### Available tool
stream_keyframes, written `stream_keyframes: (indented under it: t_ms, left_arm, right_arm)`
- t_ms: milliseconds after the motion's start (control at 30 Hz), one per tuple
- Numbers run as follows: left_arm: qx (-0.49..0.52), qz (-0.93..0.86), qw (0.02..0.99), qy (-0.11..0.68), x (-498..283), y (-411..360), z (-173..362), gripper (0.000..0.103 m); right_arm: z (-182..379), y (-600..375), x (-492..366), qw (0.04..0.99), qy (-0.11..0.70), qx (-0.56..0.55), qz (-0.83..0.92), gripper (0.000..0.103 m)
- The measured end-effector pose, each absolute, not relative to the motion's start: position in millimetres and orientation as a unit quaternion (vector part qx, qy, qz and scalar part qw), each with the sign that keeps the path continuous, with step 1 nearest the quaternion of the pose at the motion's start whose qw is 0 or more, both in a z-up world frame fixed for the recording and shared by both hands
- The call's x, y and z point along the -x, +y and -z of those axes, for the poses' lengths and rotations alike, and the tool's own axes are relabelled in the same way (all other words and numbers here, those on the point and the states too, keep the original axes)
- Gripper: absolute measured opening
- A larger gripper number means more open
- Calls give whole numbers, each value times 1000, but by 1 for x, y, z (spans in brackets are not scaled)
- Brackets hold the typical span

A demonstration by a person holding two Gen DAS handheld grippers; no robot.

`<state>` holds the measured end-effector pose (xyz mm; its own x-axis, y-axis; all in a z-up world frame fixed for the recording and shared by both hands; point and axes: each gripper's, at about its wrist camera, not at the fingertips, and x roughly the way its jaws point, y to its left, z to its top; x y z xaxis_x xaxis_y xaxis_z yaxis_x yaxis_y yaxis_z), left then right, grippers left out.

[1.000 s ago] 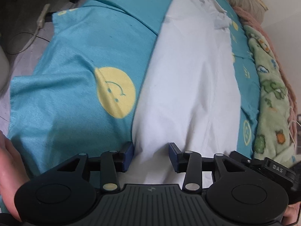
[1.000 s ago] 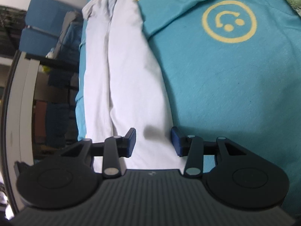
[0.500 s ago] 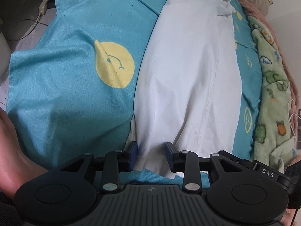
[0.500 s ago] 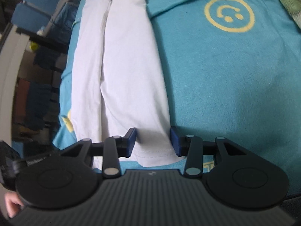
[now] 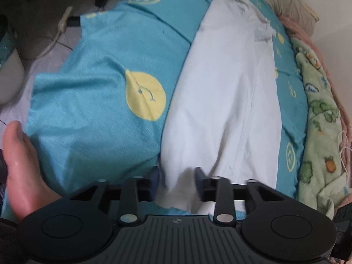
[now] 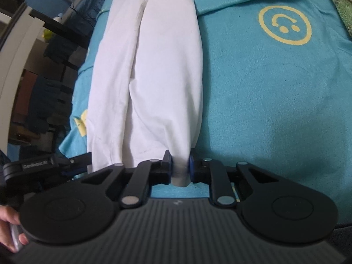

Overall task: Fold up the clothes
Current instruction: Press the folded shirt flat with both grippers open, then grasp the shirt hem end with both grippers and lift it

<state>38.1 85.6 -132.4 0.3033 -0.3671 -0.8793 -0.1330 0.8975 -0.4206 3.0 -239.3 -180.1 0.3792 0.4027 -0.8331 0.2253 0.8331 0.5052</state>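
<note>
A white garment (image 5: 224,101), folded into a long strip, lies along a teal bedsheet (image 5: 92,110) printed with yellow smiley faces. My left gripper (image 5: 177,176) straddles the near left corner of the strip. Its jaws are opening, with bunched white cloth between them and no clear press on it. In the right wrist view the same white garment (image 6: 158,66) runs away from me over the bedsheet (image 6: 264,110). My right gripper (image 6: 180,165) is at the strip's near right corner, its jaws closing, and the pads pinch a fold of the cloth.
A hand (image 5: 19,160) rests on the sheet's left edge. A green patterned blanket (image 5: 319,132) and a pillow (image 5: 281,2) line the far side of the bed. A power strip (image 5: 63,21) lies on the floor. Dark shelving (image 6: 33,66) stands beyond the bed.
The right jaws have narrowed onto a fold at the garment's near corner. The left jaws have spread a little and risen slightly, with cloth still between them. Both views have pulled back toward the near hem.
</note>
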Motion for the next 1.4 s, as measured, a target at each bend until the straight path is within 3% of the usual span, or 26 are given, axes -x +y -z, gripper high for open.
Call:
stream_keyframes:
  t_ms: [67, 300, 667, 933, 1000, 1167, 1400]
  left_arm:
    - [206, 62, 785, 581, -39, 81, 131, 52]
    - [192, 82, 762, 613, -35, 76, 159, 50]
    - [223, 57, 741, 631, -28, 83, 162, 48]
    - [179, 75, 749, 633, -25, 66, 159, 56]
    - [172, 77, 752, 632, -23, 64, 158, 51]
    - [165, 60, 759, 626, -17, 63, 150, 6]
    - [234, 95, 804, 539, 3, 86, 111, 4]
  right_arm:
    - [180, -239, -4, 782, 552, -285, -58, 17]
    - [182, -236, -5, 783, 548, -288, -59, 17]
    - [183, -237, -7, 781, 545, -300, -42, 17]
    - [183, -234, -6, 785, 544, -292, -41, 17]
    - [183, -233, -6, 786, 544, -291, -41, 17]
    - [175, -230, -4, 794, 536, -280, -56, 11]
    - [146, -234, 12, 811, 498, -301, -67, 10]
